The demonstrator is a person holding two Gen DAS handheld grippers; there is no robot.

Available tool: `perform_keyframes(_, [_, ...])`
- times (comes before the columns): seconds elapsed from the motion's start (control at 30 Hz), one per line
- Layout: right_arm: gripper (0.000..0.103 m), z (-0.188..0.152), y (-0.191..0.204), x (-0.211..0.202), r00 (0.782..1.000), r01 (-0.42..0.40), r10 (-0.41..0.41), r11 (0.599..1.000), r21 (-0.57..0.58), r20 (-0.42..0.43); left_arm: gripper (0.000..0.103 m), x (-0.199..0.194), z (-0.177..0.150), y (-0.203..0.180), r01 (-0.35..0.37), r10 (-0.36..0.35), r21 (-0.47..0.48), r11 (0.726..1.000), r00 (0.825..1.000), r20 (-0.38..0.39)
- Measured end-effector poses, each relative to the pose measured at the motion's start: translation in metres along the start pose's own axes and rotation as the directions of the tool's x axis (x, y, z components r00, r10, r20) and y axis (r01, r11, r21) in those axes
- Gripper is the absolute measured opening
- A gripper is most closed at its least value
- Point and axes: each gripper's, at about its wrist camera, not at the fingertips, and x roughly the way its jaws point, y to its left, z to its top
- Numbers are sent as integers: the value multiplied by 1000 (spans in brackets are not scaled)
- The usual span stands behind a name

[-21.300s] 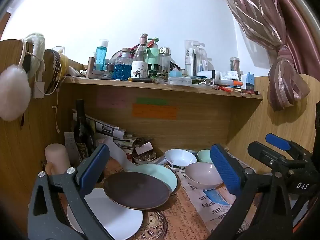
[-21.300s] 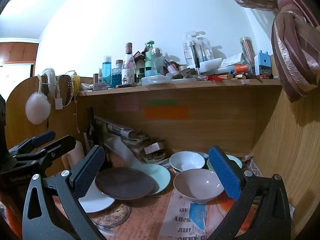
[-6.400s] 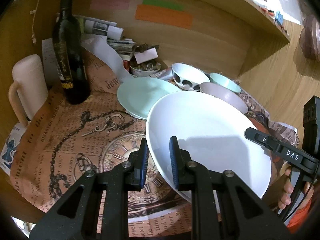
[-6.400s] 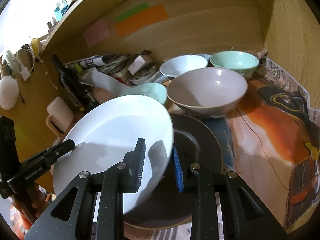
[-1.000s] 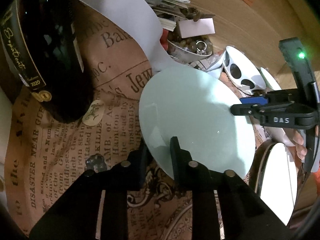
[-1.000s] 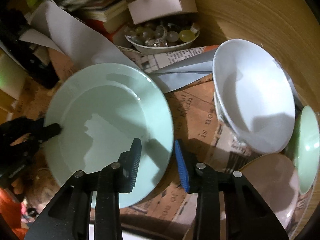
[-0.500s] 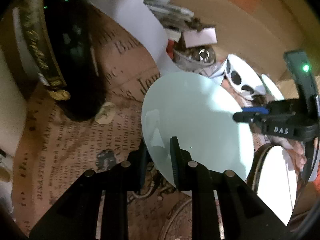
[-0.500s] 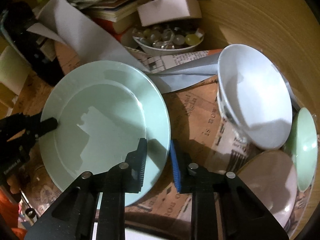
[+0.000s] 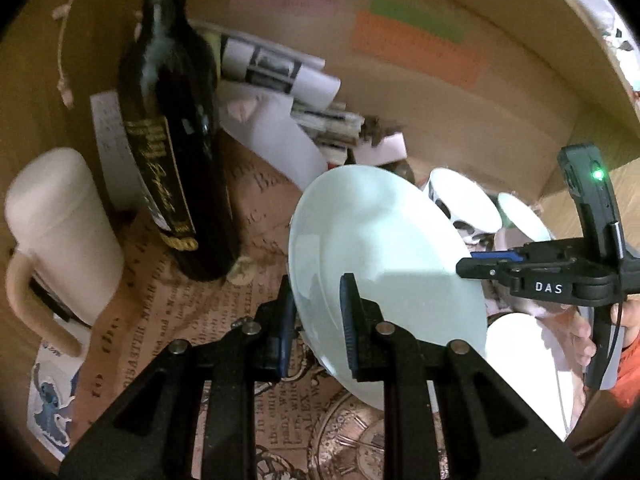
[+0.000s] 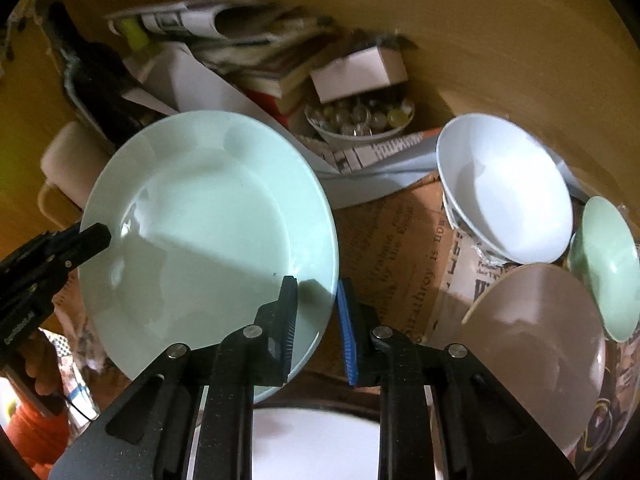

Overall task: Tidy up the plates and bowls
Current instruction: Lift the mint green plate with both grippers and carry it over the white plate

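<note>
Both grippers grip the pale green plate (image 10: 208,216) by opposite edges. The right gripper (image 10: 317,312) has its jaws nearly shut over the near-right rim, one finger above and one below. The left gripper (image 9: 316,312) pinches the opposite rim the same way, and the plate appears tilted and raised off the worktop (image 9: 168,320).

Judging by this, the step in hand is carrying the green plate to the stack. Directly beneath the right gripper lies the white plate (image 10: 316,444) on a dark plate (image 10: 320,394), of which only a thin arc shows. The next move probably calls for levelling the green plate, centring it over the white one, lowering it, then easing both pairs of jaws apart together.

Beyond the right gripper to its right sit the beige bowl (image 10: 536,344), the white bowl (image 10: 508,192) and the small green bowl (image 10: 612,268), not yet nested.

Farther off, left of the left gripper, stand a dark bottle (image 9: 176,152) and a cream mug (image 9: 60,236).

Both views are blurred. Whether the plate's underside is clear of everything cannot be told, and the white plate is cut off by the frame edge.
</note>
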Motion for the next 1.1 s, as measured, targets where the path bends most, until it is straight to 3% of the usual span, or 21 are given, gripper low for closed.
perform_keyframes(0.47, [18, -24, 2, -62, 984, -47, 41, 998, 31, 173, 21, -37, -13, -13, 43, -42, -12, 999, 997, 58])
perform_keyframes(1.1, [18, -88, -9, -99, 967, -32, 1, 993, 118, 253, 18, -57, -47, -56, 116, -117, 27, 993, 991, 59])
